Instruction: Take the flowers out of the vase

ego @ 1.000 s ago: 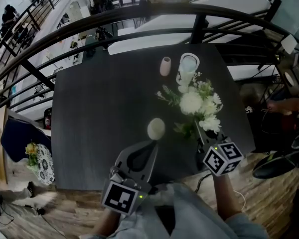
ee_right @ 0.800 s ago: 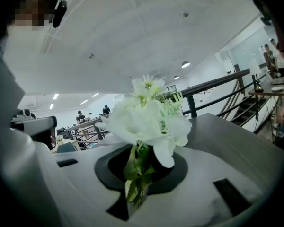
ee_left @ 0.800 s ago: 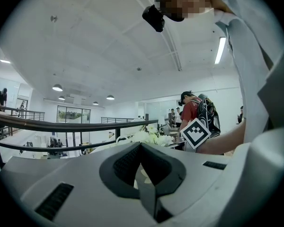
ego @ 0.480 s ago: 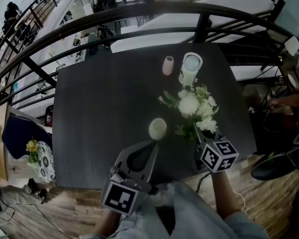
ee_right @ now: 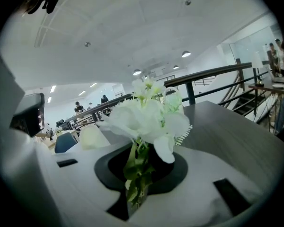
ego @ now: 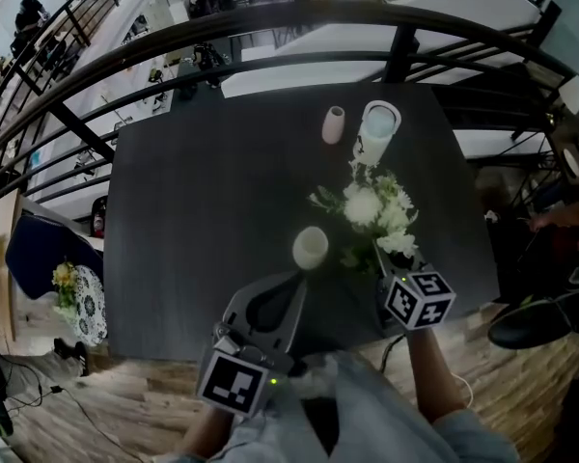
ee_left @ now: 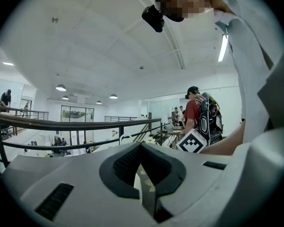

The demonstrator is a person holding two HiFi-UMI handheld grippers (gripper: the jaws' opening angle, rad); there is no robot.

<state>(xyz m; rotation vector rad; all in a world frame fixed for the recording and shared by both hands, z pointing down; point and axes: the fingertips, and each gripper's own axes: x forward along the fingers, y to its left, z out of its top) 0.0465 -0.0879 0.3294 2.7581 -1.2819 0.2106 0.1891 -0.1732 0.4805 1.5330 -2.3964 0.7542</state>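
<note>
- Flowers point(ego: 374, 208): a white bunch with green leaves, out of every vase. It hangs over the tabletop point(ego: 193, 210) between the tall pale vase point(ego: 378, 131) and your right gripper point(ego: 384, 258).
- Handling (judged): light and top-heavy. The blooms are soft and easily crushed, and the stems are thin, bendy and likely to slip or splay.
- Where to hold: low on the gathered stems, under the leaves, never on the heads.
- Right fingers point(ee_right: 80, 188): closed on the stems.
- Left gripper point(ego: 294, 280): its fingers point(ee_left: 85, 188) are drawn together with nothing held. The tips are just short of the round cream vase point(ego: 310, 247).
- Right gripper view only: the stems pinched in the slot, which blooms and marker cube hide from the head view.
- Head view only: the layout. The small pink vase point(ego: 335, 123) stands beside the pale one, and the cream vase is well apart from both.
- Left gripper view: shows neither the flowers nor the pale vase.
</note>
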